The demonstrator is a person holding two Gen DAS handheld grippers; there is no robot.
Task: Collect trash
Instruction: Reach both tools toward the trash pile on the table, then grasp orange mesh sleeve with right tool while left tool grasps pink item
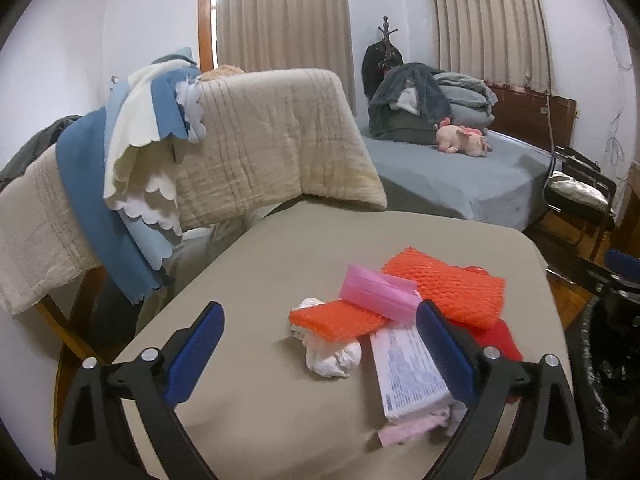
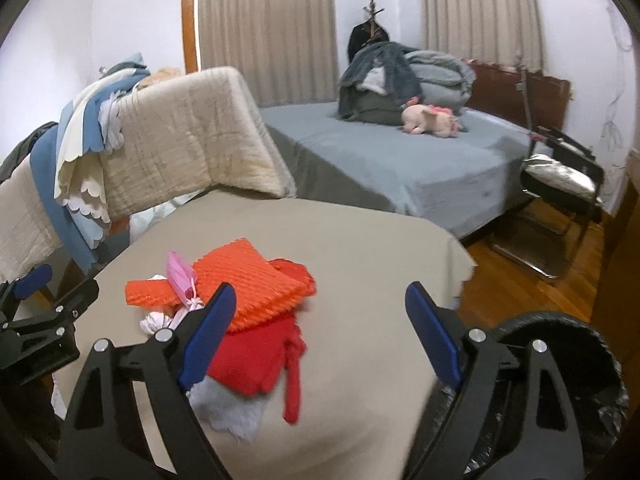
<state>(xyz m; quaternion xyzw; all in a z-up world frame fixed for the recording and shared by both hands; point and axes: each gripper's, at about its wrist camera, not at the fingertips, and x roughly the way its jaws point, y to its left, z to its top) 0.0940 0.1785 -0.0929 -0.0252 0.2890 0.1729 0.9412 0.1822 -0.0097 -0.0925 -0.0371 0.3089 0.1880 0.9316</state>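
Note:
A pile of trash lies on the beige table [image 1: 256,264]: a large orange foam net [image 1: 452,288], a smaller orange foam piece [image 1: 340,320], a pink packet [image 1: 380,292], a crumpled white tissue [image 1: 332,356], a printed white box [image 1: 408,376] and a red pouch [image 2: 252,356]. My left gripper [image 1: 320,344] is open and empty, just before the tissue and box. My right gripper [image 2: 320,332] is open and empty, its left finger [image 2: 208,332] over the red pouch and the orange net [image 2: 248,280]. The left gripper also shows in the right wrist view [image 2: 36,312].
A black-lined trash bin [image 2: 560,360] stands at the table's right edge. A chair draped with blankets [image 1: 256,140] is behind the table. A bed [image 2: 400,152] with clothes and a plush toy is beyond; a folding chair [image 2: 560,184] stands right.

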